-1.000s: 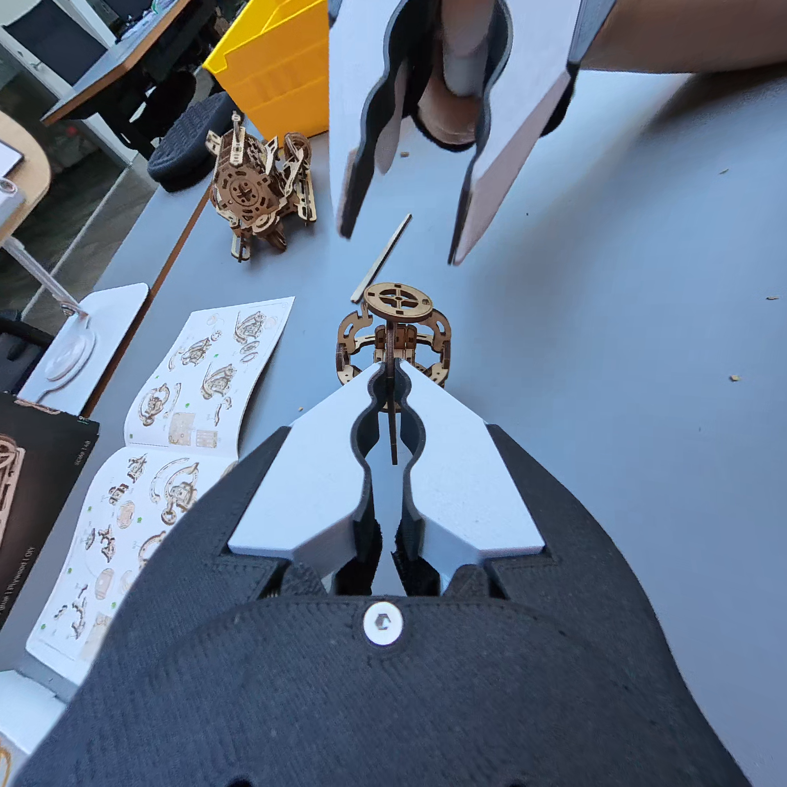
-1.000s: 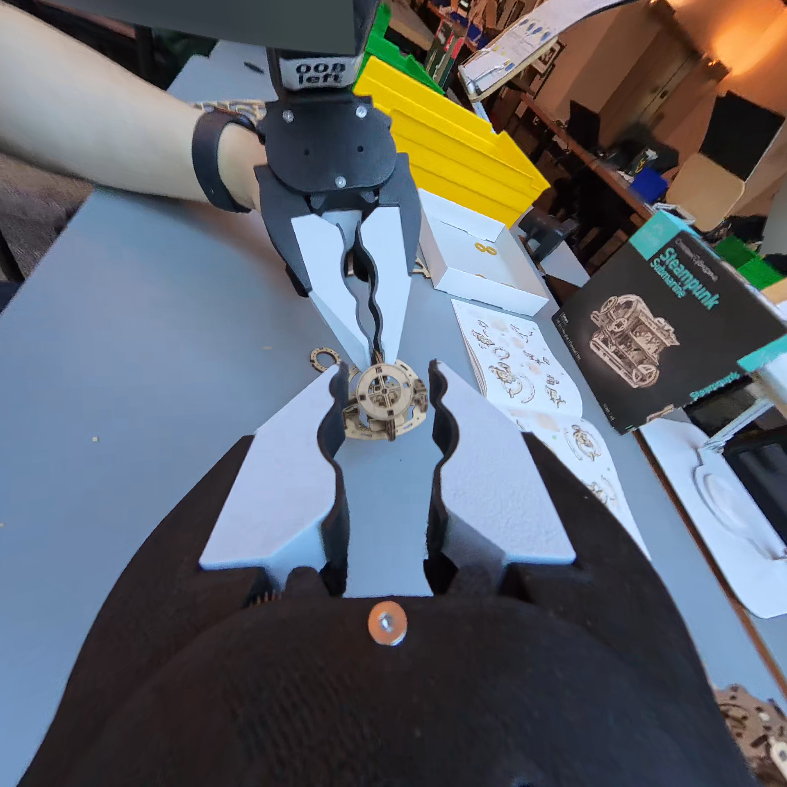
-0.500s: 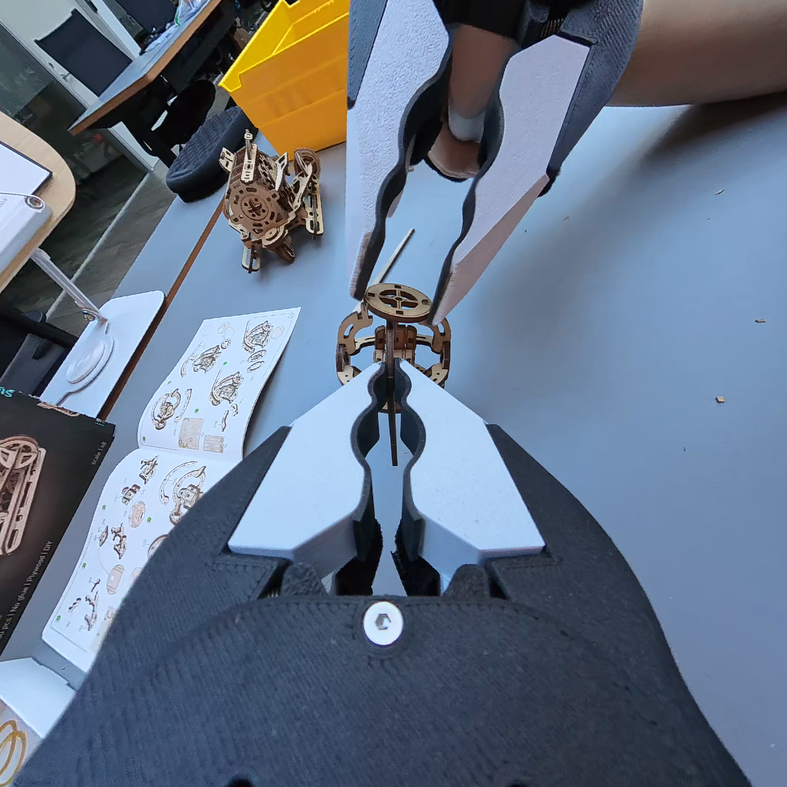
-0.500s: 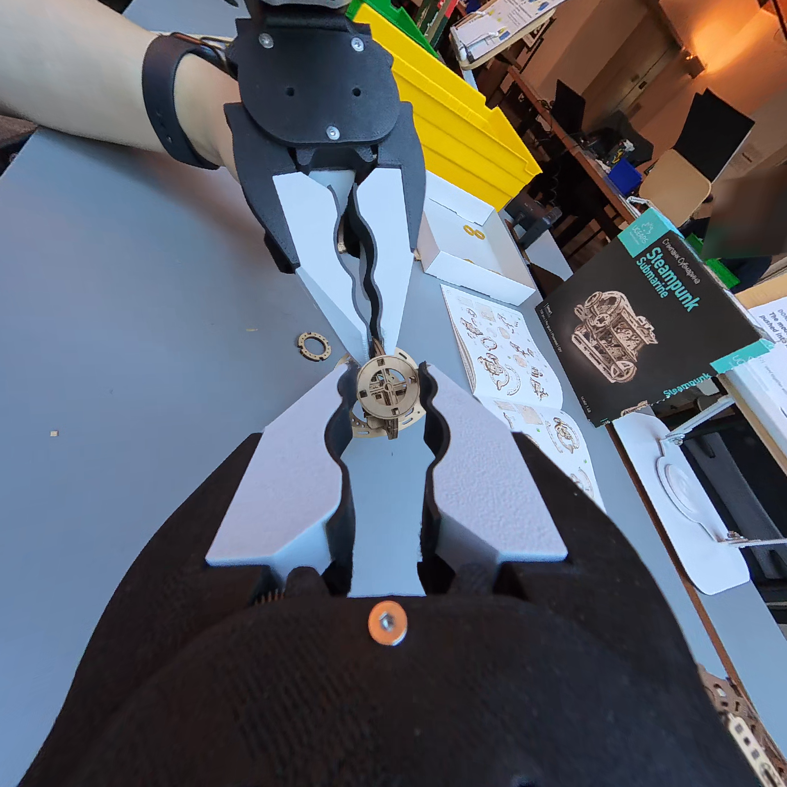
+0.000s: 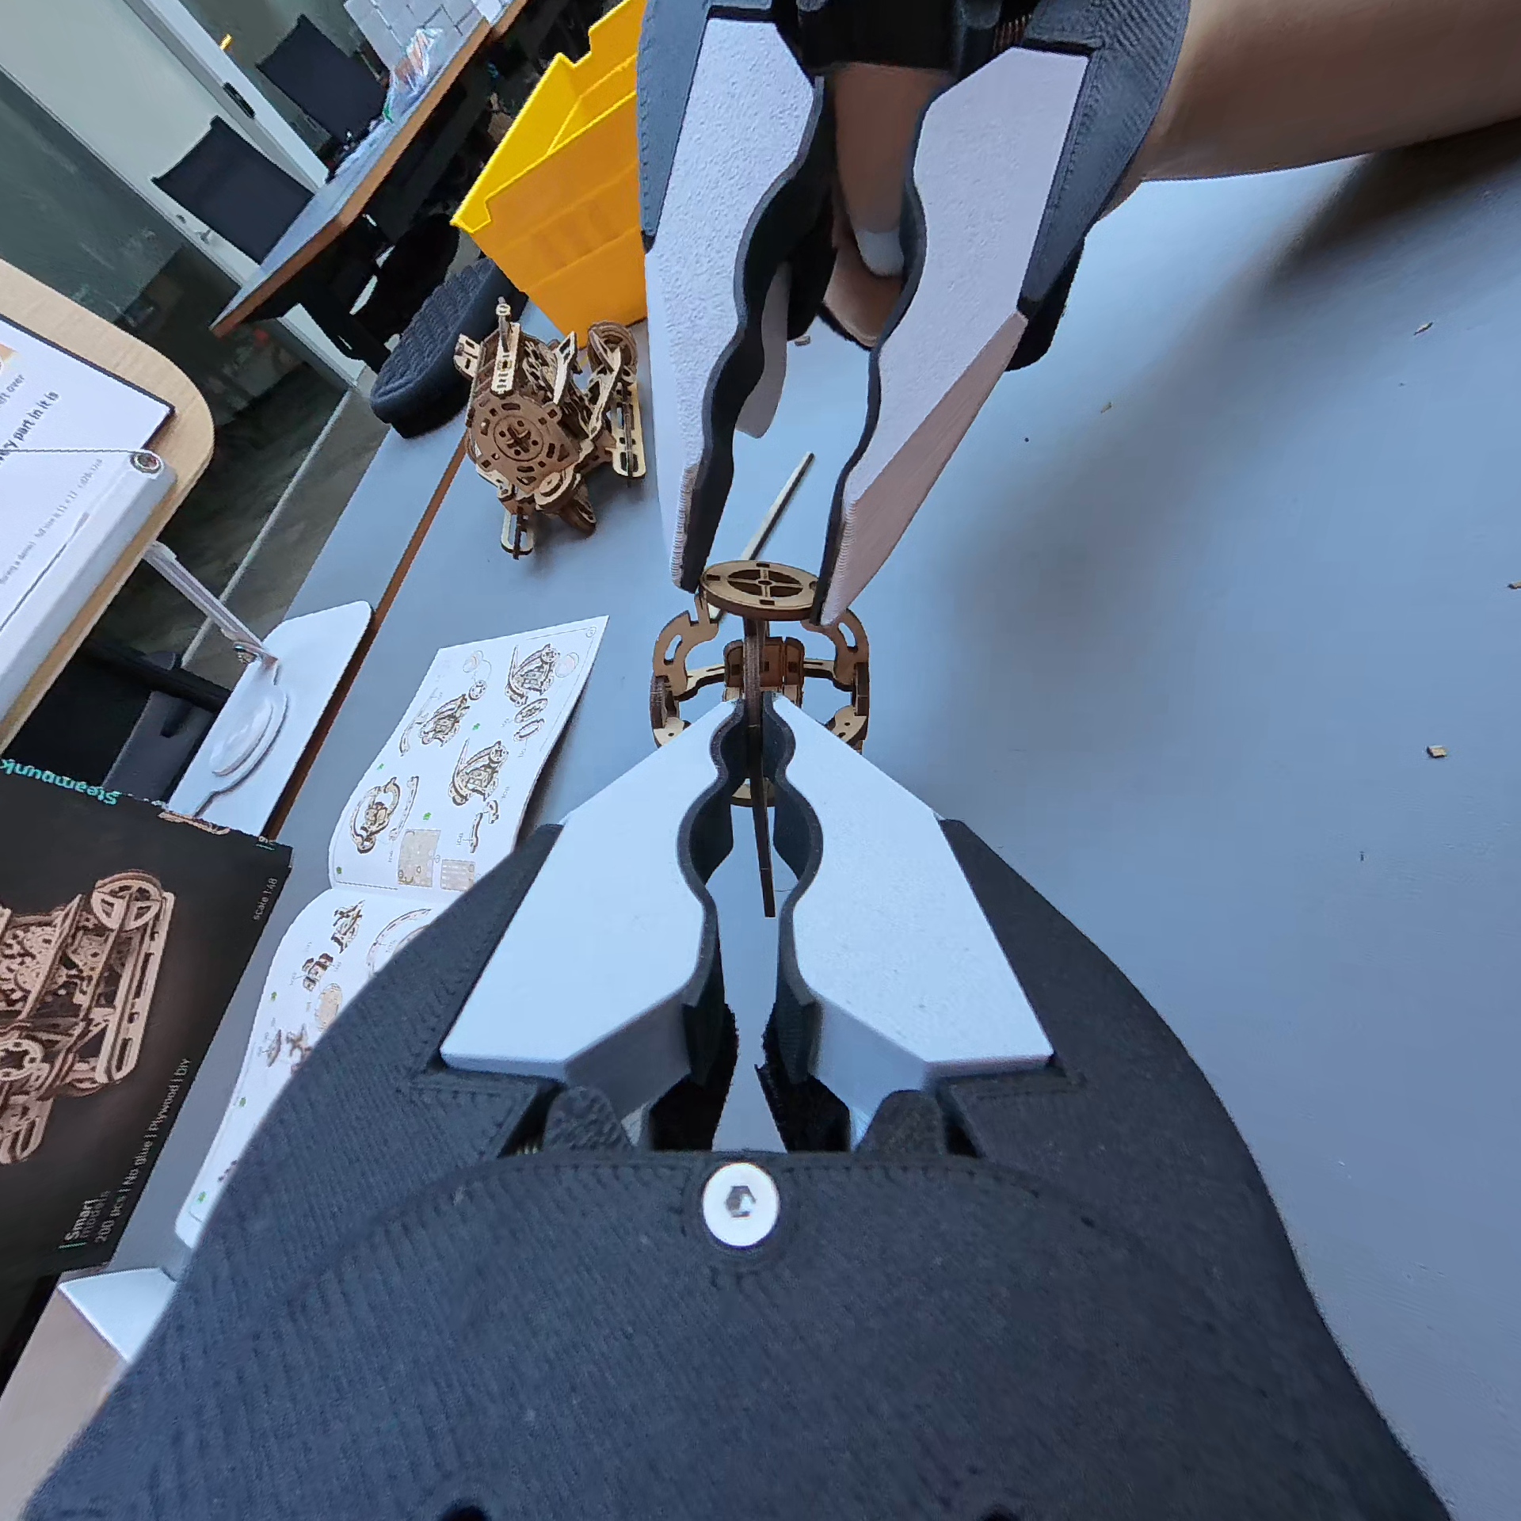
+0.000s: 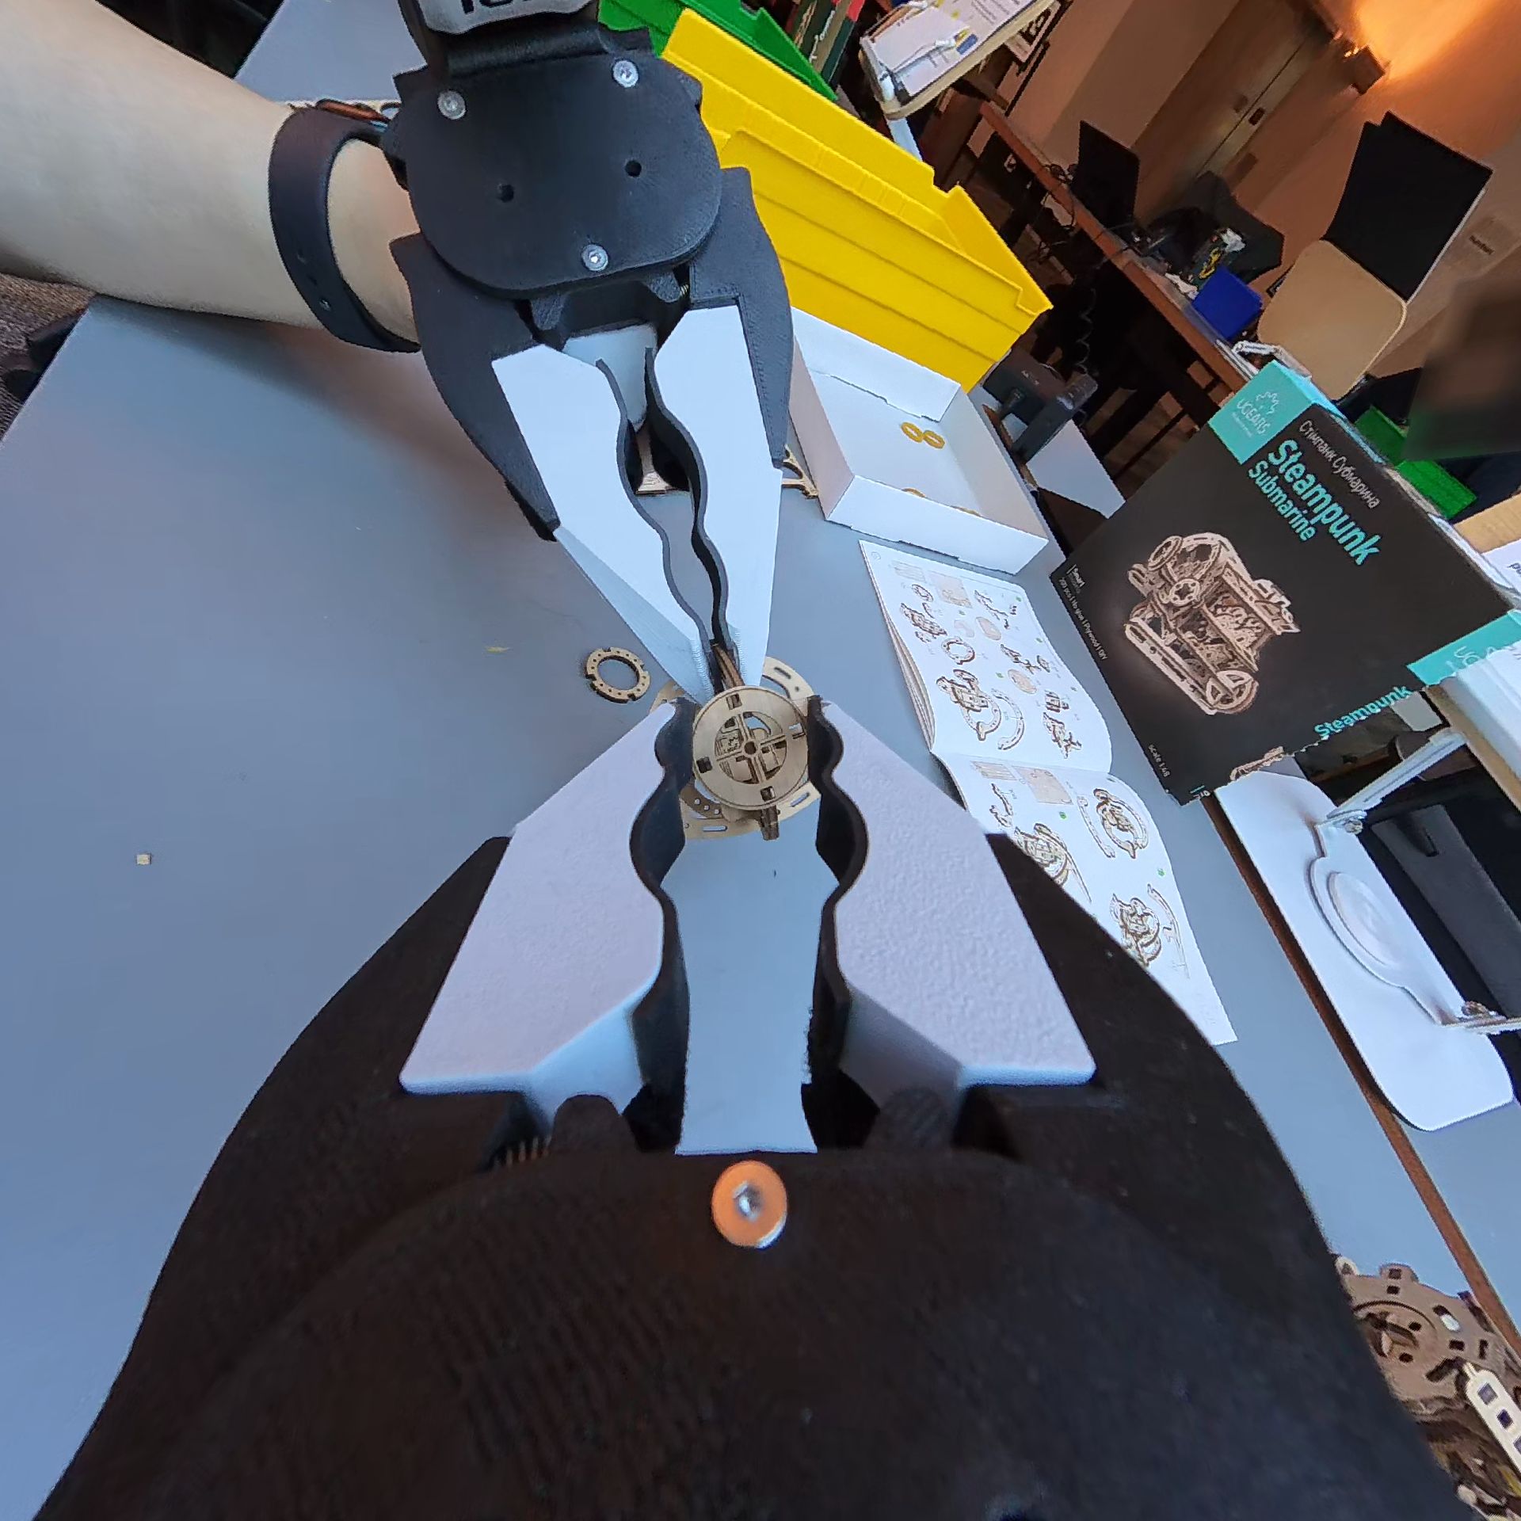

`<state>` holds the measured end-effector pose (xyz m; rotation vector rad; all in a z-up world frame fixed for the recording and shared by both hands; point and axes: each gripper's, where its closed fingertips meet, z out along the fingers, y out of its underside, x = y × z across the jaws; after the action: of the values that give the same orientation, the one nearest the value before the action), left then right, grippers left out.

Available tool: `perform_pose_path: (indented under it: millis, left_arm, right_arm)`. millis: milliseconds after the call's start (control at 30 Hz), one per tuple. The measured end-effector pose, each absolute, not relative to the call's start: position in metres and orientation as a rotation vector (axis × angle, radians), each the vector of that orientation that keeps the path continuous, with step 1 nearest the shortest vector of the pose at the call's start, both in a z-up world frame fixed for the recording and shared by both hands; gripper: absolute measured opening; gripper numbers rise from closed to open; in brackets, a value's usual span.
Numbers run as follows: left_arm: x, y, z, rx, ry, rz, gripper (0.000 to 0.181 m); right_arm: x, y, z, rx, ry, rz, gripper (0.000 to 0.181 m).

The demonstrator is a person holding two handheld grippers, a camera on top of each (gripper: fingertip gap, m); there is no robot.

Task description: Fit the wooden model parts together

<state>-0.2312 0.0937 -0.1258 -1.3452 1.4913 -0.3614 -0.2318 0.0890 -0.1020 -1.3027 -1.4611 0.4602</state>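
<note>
My left tongs [image 5: 751, 708] clench the model's [image 5: 761, 683] thin upright piece; my right tongs [image 6: 745, 720], partly spread, bracket its disc [image 6: 749, 745] above the bench [image 5: 1234, 658].

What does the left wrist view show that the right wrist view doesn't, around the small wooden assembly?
Left wrist view only: the thin flat wooden piece clamped edge-on in the left tool, and a loose stick behind the assembly. Right wrist view only: a loose wooden ring on the table and a white tray. Both: the spoked disc between the right tool's fingertips, and the booklet.
</note>
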Motion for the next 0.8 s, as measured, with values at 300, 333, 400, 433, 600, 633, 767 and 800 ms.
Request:
perform_pose_path:
  millis: [300,333,400,433,600,633,767,800]
  left_arm:
    - [-0.2301,0.0913,-0.1272,-1.333,1.51,-0.364,0.0]
    - [-0.2302,0.0903,-0.1267,-1.321,1.513,-0.367,0.0]
    - [-0.2305,0.0891,-0.1255,-1.308,1.512,-0.379,0.0]
    - [-0.2306,0.0888,-0.1252,-1.306,1.51,-0.386,0.0]
    - [-0.2307,0.0891,-0.1254,-1.304,1.51,-0.382,0.0]
    - [-0.2307,0.0888,-0.1251,-1.294,1.513,-0.372,0.0]
    - [-0.2294,0.0863,-0.1243,-1.252,1.532,-0.334,0.0]
    - [-0.2288,0.085,-0.1243,-1.237,1.538,-0.329,0.001]
  right_arm:
    - [-0.231,0.0878,-0.1019,-1.303,-1.455,0.452,0.025]
    - [-0.2312,0.0868,-0.1014,-1.302,-1.453,0.458,0.025]
    - [-0.2317,0.0857,-0.1,-1.303,-1.447,0.464,0.025]
    - [-0.2319,0.0856,-0.0994,-1.301,-1.445,0.46,0.025]
    - [-0.2318,0.086,-0.0995,-1.3,-1.439,0.435,0.025]
    - [-0.2316,0.0859,-0.0991,-1.303,-1.433,0.441,0.025]
    - [-0.2316,0.0852,-0.0965,-1.306,-1.417,0.453,0.023]
    - [-0.2317,0.0846,-0.0957,-1.306,-1.413,0.461,0.022]
